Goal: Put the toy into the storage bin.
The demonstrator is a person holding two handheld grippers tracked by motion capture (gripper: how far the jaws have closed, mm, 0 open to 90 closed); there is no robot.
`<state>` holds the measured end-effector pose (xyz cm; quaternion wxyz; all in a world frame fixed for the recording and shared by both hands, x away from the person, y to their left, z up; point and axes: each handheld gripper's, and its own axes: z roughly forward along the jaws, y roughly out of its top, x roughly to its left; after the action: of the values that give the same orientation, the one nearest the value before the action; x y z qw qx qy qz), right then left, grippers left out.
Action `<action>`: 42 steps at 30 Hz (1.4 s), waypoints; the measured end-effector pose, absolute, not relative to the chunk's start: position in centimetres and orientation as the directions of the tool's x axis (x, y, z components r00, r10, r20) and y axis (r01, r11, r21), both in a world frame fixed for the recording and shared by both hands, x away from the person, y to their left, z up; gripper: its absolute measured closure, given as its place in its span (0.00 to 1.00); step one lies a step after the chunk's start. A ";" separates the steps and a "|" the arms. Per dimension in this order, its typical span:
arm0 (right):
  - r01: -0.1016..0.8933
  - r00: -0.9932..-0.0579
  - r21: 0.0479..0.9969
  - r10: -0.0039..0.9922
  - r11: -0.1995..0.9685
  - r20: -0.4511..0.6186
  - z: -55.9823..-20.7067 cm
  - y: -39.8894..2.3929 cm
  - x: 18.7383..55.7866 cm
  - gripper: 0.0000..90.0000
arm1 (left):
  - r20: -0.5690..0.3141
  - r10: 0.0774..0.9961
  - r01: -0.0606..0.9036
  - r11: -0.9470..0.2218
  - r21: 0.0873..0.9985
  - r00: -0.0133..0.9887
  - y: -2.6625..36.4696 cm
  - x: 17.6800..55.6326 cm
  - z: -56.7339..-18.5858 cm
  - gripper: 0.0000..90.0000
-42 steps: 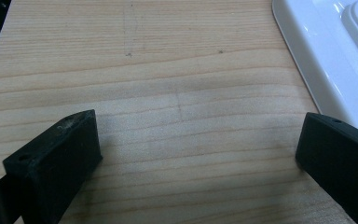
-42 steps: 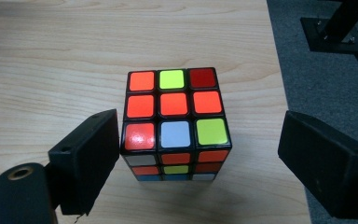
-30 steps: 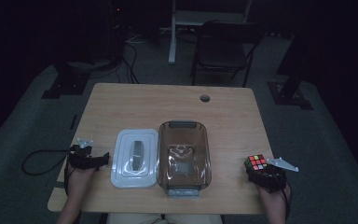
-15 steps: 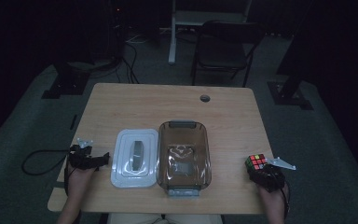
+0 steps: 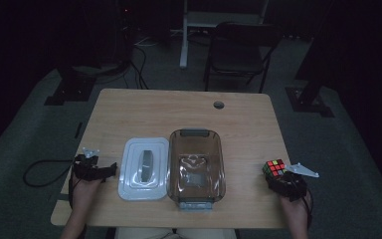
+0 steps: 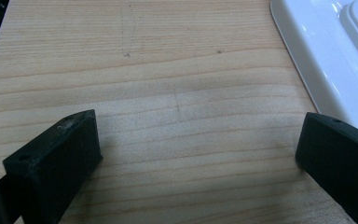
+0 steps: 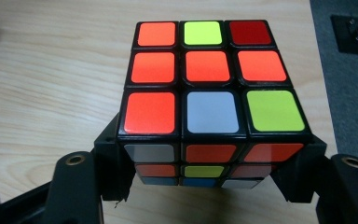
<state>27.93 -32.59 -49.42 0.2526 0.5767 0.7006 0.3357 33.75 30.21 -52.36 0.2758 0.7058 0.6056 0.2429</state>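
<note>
The right gripper (image 7: 205,186) is clenched on the puzzle cube (image 7: 209,88), its jaws having just been closing onto the two opposite side faces, low down. The cube sits near the right front edge of the tabletop (image 5: 189,109), well apart from the clear bin (image 5: 195,169). It looks light and rigid, with slick stickered faces and layers that may twist, so a square hold suits it. The left gripper (image 6: 196,154) stands released over bare wood beside the white lid (image 6: 335,60). Open room lies toward the bin, which appears empty.

Glossy plastic cube (image 7: 212,100) between matt black claws, on a pale matt wood-grain table (image 5: 179,114).
</note>
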 end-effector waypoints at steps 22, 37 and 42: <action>0.468 -0.499 0.854 0.866 0.227 0.043 -41.9 -28.0 28.8 0.38 | 0.009 0.989 0.721 -0.116 0.684 0.151 30.2 33.8 -52.4 0.01; 0.343 -0.695 0.883 0.719 0.322 0.008 -37.8 -23.1 28.5 0.38 | 0.009 0.989 0.720 -0.116 0.684 0.150 30.2 33.8 -52.4 0.01; 0.323 -0.746 0.875 0.665 0.362 0.000 -37.5 -21.4 28.5 0.38 | 0.009 0.989 0.720 -0.116 0.684 0.150 30.2 33.8 -52.4 0.01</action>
<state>28.51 -21.38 -37.51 0.1807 0.3068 0.8052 0.4742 33.76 30.21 -52.38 0.2764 0.7063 0.6047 0.2431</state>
